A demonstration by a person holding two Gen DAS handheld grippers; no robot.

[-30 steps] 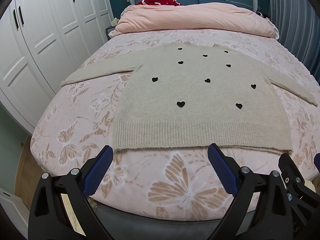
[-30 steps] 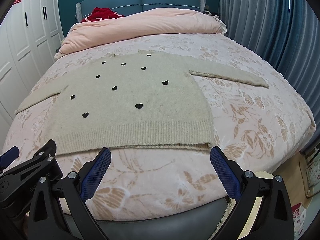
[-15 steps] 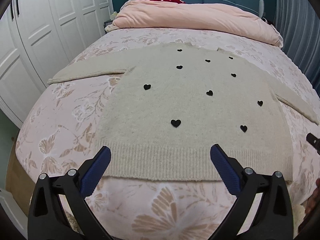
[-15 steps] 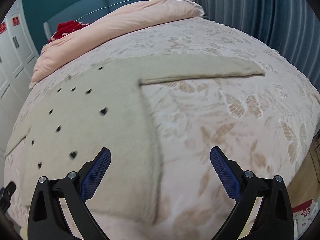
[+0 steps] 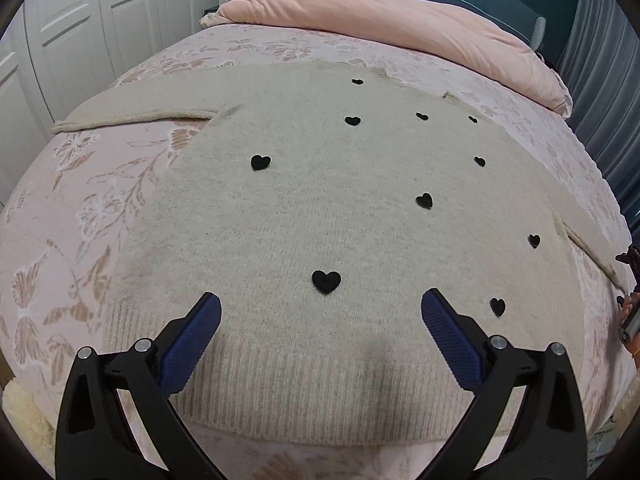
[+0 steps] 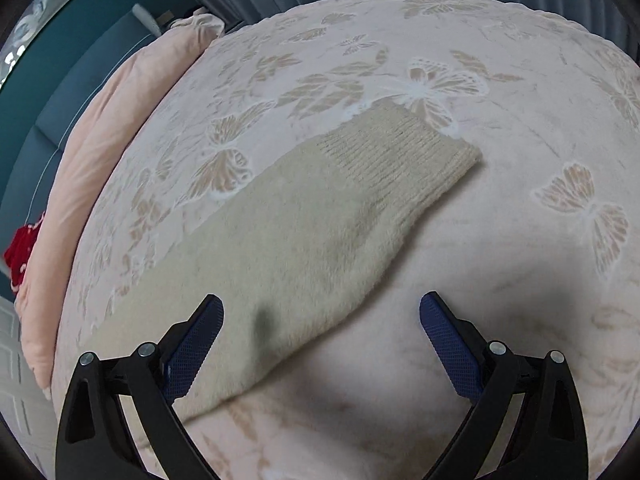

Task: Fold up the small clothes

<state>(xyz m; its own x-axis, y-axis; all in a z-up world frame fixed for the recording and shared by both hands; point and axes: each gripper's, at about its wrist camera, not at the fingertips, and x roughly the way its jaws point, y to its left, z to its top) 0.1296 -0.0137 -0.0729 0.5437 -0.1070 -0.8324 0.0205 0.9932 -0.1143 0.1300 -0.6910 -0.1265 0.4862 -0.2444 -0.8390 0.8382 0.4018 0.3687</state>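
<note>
A beige knit sweater [image 5: 320,220] with small black heart patches is lying flat, front up, on a pink bedspread [image 5: 80,208] printed with butterflies, its ribbed hem nearest the left wrist camera and both sleeves lying spread outward. The left gripper [image 5: 320,336] is hovering over the lower body of the sweater just above the ribbed hem, its jaws standing wide apart with nothing clamped between them. The right gripper [image 6: 320,334] is hanging over one sleeve [image 6: 320,232], whose ribbed cuff [image 6: 400,152] is lying flat on the bedspread; its jaws are closing but are standing well apart, with the sleeve edge lying below and between the blue pads [image 6: 192,348], not pressed. A folded pink duvet [image 5: 400,12] is resting at the head of the bed. No brand, label or legible writing is showing on the sweater or either gripper
</note>
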